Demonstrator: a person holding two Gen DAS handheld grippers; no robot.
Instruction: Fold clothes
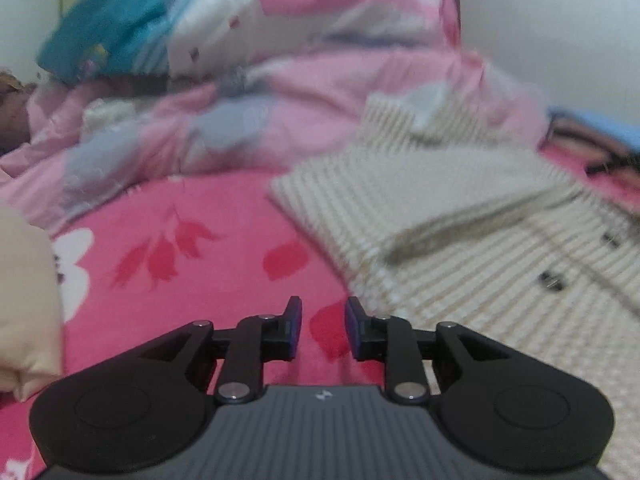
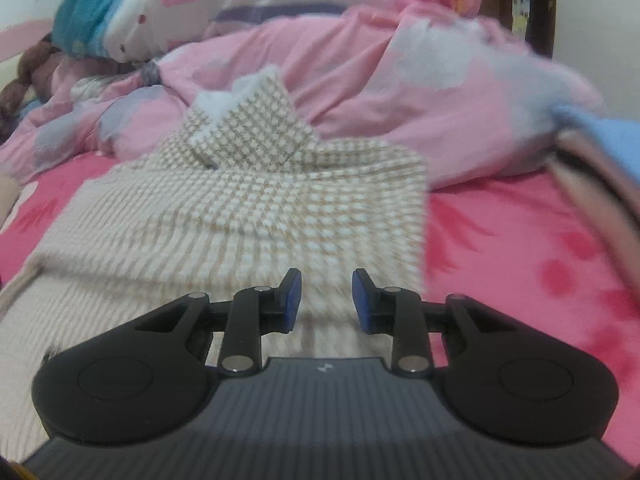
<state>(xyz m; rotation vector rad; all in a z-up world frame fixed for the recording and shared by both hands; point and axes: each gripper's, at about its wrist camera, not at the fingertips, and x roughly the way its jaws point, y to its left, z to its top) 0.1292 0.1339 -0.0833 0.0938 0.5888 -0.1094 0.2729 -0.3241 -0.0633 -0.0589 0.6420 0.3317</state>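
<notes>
A cream shirt with fine brown checks (image 1: 460, 216) lies flat on the pink flowered bed sheet (image 1: 200, 240), its sides folded in, collar at the far end and dark buttons showing. My left gripper (image 1: 323, 312) hovers over the bare sheet just left of the shirt's edge, open, nothing between its blue pads. In the right wrist view the same shirt (image 2: 260, 208) fills the middle, its collar standing up at the back. My right gripper (image 2: 326, 284) hangs above the shirt's near right part, open and empty.
A crumpled pink quilt (image 1: 300, 80) is heaped along the back of the bed, with a teal cloth (image 1: 108, 24) on top. A cream pillow (image 1: 24, 300) sits at the left. Folded clothes, blue on top (image 2: 600, 140), lie at the right. The pink sheet (image 2: 520, 248) shows beside the shirt.
</notes>
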